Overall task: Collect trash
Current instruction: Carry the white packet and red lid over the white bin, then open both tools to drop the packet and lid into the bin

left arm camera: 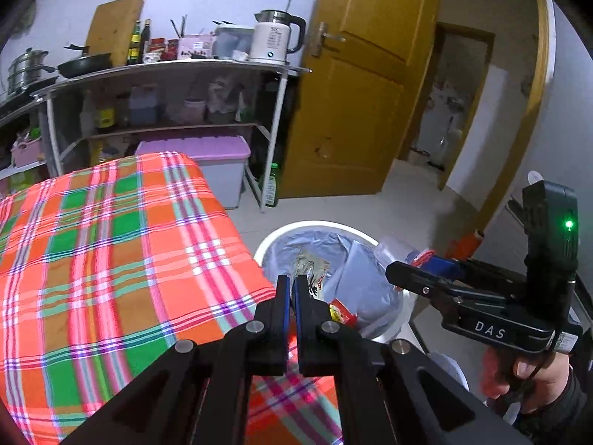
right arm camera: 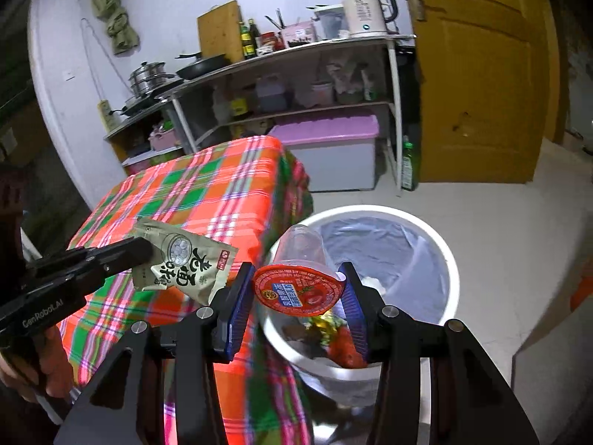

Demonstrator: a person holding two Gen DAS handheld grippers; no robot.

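The plastic cup [right arm camera: 301, 256] with its red lid sits clamped in your right gripper [right arm camera: 296, 289] above the bin [right arm camera: 443, 256]; your left gripper [right arm camera: 148, 250] pinches a snack wrapper [right arm camera: 185, 263].

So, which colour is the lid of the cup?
Red lid, clearest in the right wrist view.

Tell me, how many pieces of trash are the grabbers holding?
2. The left gripper pinches a beige snack packet over the plaid tablecloth. The right gripper clamps a clear plastic cup with a red lid above the white bin. More trash already lies in the bin.
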